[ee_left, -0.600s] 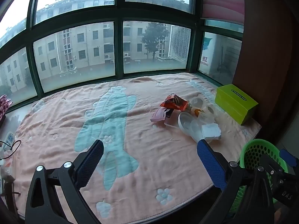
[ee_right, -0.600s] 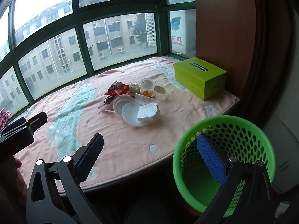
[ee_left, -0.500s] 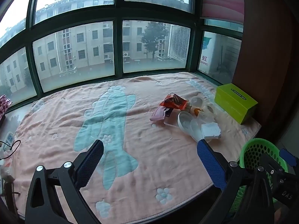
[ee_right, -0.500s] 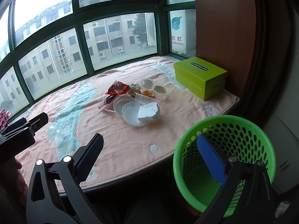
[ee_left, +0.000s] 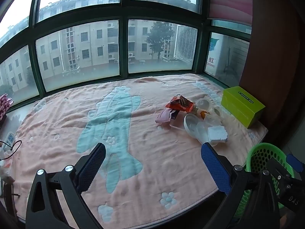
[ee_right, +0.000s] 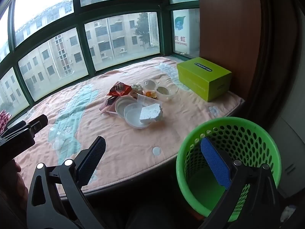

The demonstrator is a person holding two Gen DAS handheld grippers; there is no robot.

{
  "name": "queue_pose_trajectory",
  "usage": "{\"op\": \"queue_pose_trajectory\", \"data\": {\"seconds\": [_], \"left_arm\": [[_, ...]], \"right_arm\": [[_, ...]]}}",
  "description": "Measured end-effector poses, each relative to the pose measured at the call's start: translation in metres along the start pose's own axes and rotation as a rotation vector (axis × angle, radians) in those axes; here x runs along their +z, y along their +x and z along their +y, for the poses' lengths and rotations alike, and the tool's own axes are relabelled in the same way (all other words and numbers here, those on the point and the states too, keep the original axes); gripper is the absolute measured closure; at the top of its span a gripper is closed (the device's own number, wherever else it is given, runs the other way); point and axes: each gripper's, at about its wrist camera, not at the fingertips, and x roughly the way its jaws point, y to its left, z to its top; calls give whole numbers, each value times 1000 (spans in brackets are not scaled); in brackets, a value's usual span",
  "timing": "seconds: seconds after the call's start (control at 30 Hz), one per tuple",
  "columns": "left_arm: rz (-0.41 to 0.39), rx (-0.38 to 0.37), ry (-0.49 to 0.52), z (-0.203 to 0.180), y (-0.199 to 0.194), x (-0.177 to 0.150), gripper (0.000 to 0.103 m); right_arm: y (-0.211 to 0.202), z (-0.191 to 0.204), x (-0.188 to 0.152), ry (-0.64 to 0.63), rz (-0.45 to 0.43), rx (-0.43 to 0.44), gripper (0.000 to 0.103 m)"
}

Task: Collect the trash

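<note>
Heap of trash on pink blanket, wrappers, clear lids, foam chunk, perhaps food scraps, green basket beside.

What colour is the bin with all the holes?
Bright green bin, clearest in the right wrist view.

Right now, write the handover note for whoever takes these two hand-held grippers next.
Left hand-held gripper: open, empty, over the pink blanket.
Right hand-held gripper: open, empty, near the green basket.
Trash sits in one pile on the blanket: white foam block, clear plastic lids, clear plastic cups, red snack wrapper, pink wrapper.
The lime-green box stands beside the pile.
Done: nothing; the basket looks empty.
Left: carry every piece into the basket.
</note>
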Motion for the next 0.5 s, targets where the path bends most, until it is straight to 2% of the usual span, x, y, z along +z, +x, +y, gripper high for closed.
{"op": "queue_pose_trajectory", "data": {"seconds": [0.5], "left_arm": [[1,4,1,-1,0,-1,6]], "right_arm": [[2,-1,0,-1,1,-10,5]]}}
